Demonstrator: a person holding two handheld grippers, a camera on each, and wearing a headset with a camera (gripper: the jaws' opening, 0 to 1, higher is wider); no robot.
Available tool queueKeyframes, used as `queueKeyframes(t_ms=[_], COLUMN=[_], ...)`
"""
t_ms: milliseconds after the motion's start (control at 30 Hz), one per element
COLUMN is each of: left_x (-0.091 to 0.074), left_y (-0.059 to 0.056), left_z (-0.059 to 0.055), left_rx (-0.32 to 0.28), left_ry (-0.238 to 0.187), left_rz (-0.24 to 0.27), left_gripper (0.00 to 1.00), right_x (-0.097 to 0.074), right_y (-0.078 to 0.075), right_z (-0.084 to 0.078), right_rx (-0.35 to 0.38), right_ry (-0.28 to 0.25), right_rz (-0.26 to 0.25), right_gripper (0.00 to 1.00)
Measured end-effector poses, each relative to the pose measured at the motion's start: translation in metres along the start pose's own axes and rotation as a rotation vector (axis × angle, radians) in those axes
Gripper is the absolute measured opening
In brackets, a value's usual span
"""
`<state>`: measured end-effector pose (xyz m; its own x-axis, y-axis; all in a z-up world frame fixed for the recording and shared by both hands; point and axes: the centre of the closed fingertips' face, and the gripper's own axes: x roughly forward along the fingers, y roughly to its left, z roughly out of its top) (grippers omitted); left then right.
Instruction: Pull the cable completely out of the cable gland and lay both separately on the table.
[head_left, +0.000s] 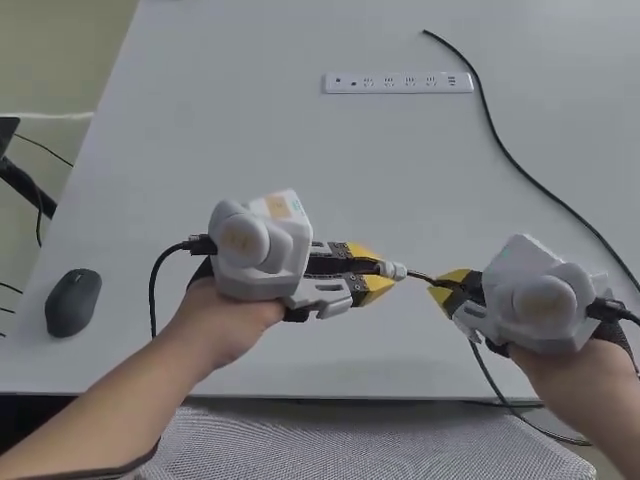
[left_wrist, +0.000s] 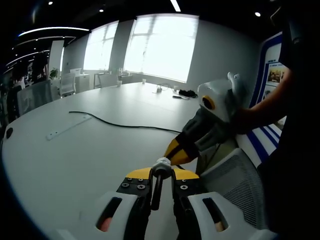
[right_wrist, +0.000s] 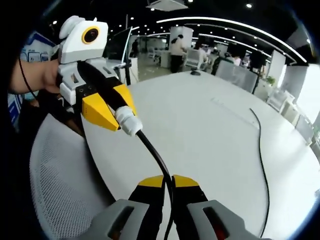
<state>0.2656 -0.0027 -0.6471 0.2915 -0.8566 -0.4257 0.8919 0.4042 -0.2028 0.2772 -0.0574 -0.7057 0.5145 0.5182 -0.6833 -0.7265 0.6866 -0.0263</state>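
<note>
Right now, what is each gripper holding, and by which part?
The left gripper clamps the white cable gland by its body, its end poking past the jaws. The right gripper clamps the black cable on the stretch leading out of the gland.

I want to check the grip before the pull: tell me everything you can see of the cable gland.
The cable gland is a small off-white piece, plastic by its look, with a rounded end. It is clamped between the yellow-tipped jaws of the left hand-held gripper, held in the air over the near edge of the table, pointing toward the right hand-held gripper. The black cable runs out of its end into the right one's shut jaws.
</note>
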Motion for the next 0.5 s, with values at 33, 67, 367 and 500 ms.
queueKeyframes(t_ms=[33,67,367,500], left_x=[0.000,0.000,0.001,0.001], left_y=[0.000,0.000,0.000,0.001], left_z=[0.000,0.001,0.000,0.000], left_rx=[0.000,0.001,0.001,0.000], left_ry=[-0.001,-0.002,-0.002,-0.002], left_rz=[0.000,0.000,0.000,0.001], left_gripper=[0.15,0.15,0.15,0.15], right_x=[0.000,0.000,0.004,0.005], right_y=[-0.002,-0.003,-0.003,-0.004], right_z=[-0.003,-0.005,-0.016,-0.017], right_rx=[0.021,0.039,0.192,0.233], right_ry=[0.004,0.006,0.021,0.025], right_rz=[-0.002,-0.003,0.020,0.025], right_gripper=[0.00,0.00,0.00,0.00])
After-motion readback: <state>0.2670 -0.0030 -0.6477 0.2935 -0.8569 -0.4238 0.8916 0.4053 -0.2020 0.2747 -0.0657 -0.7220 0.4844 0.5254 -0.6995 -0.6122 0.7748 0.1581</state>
